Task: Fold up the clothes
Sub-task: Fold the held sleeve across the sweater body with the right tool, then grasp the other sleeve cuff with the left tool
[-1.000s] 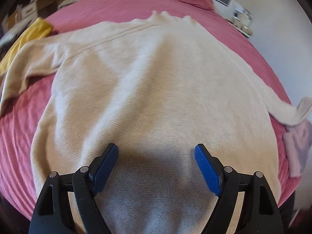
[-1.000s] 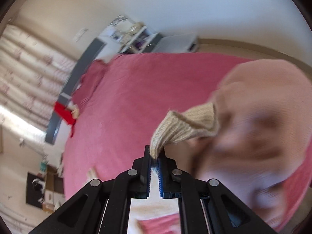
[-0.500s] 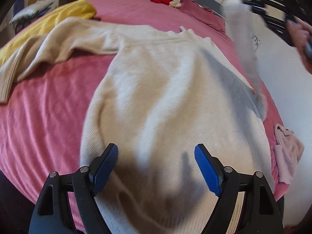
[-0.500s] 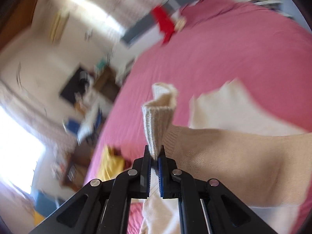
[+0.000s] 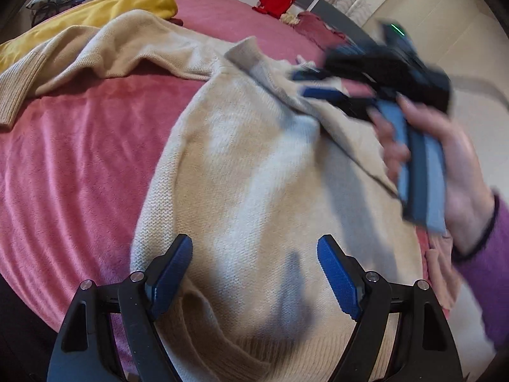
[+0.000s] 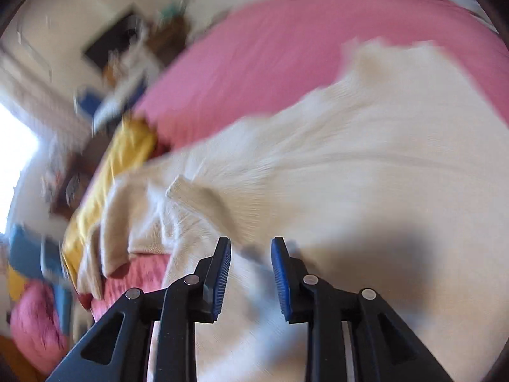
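The cream sweater [image 5: 254, 165] lies spread on the pink bed [image 5: 73, 172], its right sleeve [image 5: 264, 70] now folded across the chest. The right gripper [image 6: 251, 273] has just been opening, with nothing between its jaws. The left gripper [image 5: 254, 273] hovers over the near hem, jaws wide apart and empty. Best lay the sleeve flat and smooth before reaching for the far left sleeve [image 5: 63, 60] beside the yellow garment [image 5: 95, 9].

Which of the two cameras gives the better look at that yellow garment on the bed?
The left wrist view: the yellow garment is sharp there, lying beyond the cream sweater sleeve. The right wrist view shows it too, but motion-blurred.
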Demonstrator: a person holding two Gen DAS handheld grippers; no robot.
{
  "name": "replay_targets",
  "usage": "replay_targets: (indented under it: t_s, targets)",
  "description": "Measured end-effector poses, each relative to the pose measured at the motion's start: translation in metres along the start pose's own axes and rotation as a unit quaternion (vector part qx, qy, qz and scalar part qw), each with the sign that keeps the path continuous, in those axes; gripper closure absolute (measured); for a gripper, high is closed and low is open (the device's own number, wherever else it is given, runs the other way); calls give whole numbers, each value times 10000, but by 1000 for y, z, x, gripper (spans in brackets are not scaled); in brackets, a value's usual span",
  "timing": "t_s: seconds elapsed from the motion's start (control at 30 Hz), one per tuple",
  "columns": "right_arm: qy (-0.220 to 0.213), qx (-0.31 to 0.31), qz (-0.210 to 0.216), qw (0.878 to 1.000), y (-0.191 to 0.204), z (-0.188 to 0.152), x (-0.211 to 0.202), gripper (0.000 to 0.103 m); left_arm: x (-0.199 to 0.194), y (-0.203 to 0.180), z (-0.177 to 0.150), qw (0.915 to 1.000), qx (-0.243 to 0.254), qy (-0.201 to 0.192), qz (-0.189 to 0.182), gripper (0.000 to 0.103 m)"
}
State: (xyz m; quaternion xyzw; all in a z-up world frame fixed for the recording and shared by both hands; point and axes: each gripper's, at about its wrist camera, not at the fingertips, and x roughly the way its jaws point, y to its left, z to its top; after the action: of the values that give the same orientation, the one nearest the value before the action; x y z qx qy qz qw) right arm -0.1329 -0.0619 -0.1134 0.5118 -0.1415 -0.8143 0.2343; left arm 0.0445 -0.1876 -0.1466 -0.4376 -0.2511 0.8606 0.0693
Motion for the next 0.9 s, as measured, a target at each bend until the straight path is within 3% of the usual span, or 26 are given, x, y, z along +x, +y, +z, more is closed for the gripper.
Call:
replay_targets:
  t_s: [0.07,0.2,0.3,0.33,0.4,0.5,0.53,0.63,0.73,0.8,0.9]
  targets:
    - [-476,506,128,9975,-39,-26,-45,76,0,-6,3,9998,-33,-123,-121,21]
    - [-638,1777,-288,9816,-126,-82,-95,73,15,-33,12,9994,242,-198,-126,21]
    - [-730,2461,-628,9645,-187,-107,-117,77,33,-51,6,9977,656,-108,164,21]
    - [-908,2632,-539,9589,-201,-112,-127,78,38,-55,3,9964,791,-50,299,21]
    - [-1296,2864,-821,9458,-230,-119,-154,79,49,-58,-4,9930,1032,45,577,21]
    - [-1446,3153,-540,9364,-262,-127,-169,88,54,-63,-19,9849,1511,-58,839,21]
    - [-1455,3232,-499,9337,-269,-130,-171,94,57,-64,-23,9817,1674,-106,902,21]
    - [-1621,3281,-507,9293,-272,-134,-175,95,60,-68,-27,9768,1866,-123,1044,21]
    - [-1540,3402,-353,9270,-264,-136,-168,90,58,-67,-22,9799,1717,-1,1015,21]
    - [-1459,3266,-290,9334,-237,-128,-160,79,52,-64,-14,9838,1523,111,937,21]
    - [-1750,2391,-658,9528,-193,-112,-172,76,34,-57,1,9912,1093,23,752,21]
